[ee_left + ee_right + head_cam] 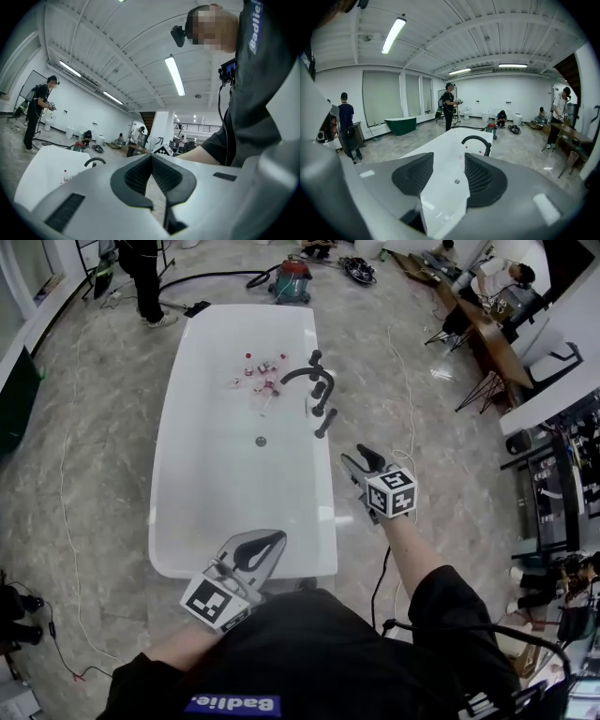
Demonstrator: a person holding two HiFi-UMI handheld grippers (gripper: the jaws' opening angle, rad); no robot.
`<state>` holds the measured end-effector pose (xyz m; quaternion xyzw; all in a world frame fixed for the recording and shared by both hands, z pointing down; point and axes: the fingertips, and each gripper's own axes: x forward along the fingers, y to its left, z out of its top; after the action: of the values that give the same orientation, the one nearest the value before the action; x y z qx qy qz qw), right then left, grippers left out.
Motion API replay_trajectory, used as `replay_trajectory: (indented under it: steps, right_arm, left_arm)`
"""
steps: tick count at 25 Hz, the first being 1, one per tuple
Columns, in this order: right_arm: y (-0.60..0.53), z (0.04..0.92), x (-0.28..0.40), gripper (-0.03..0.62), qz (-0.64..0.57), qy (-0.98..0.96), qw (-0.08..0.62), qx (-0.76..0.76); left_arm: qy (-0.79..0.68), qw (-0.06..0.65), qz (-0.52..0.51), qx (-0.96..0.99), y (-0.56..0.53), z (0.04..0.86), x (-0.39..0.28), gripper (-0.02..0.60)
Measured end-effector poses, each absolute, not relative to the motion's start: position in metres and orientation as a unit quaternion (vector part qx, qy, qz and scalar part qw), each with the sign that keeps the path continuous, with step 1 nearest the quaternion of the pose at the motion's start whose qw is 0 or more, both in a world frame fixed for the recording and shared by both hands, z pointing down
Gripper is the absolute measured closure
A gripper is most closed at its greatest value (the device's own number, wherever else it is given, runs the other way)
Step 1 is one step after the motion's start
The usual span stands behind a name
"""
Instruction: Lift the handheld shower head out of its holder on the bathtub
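A white bathtub [178, 474] fills the middle of the head view. On its right rim stands a black faucet set [314, 381] with an arched spout, and nearest to me the black handheld shower head [325, 423] sits slanted in its holder. My right gripper [362, 461] hovers over the floor just right of the rim, short of the shower head, open and empty. In the right gripper view the gripper [449, 164] shows tub [445, 145] and spout [478, 139] between its pads. My left gripper [267, 545] is over the tub's near end; its [150, 161] pads meet at the tips, empty.
Small red and white bottles [258, 371] lie in the tub near the drain [261, 441]. A red and teal vacuum [292, 279] with hose stands beyond the tub. A person [141, 277] stands far left. Tables [487, 329] and cables [403, 381] are on the right.
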<state>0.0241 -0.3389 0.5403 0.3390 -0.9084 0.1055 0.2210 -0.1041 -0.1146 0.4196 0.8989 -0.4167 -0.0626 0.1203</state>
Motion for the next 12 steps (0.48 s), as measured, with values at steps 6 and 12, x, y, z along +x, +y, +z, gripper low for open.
replay_trajectory:
  steps: [6, 12]
  right_arm:
    - [-0.369, 0.566, 0.023, 0.41, 0.107, -0.898, 0.254, 0.343]
    - [-0.415, 0.608, 0.026, 0.404, 0.118, -0.897, 0.272, 0.329]
  left_arm:
    - [-0.414, 0.114, -0.054, 0.901, -0.12, 0.43, -0.111, 0.577]
    - [-0.449, 0.113, -0.045, 0.885, -0.138, 0.442, -0.102, 0.577]
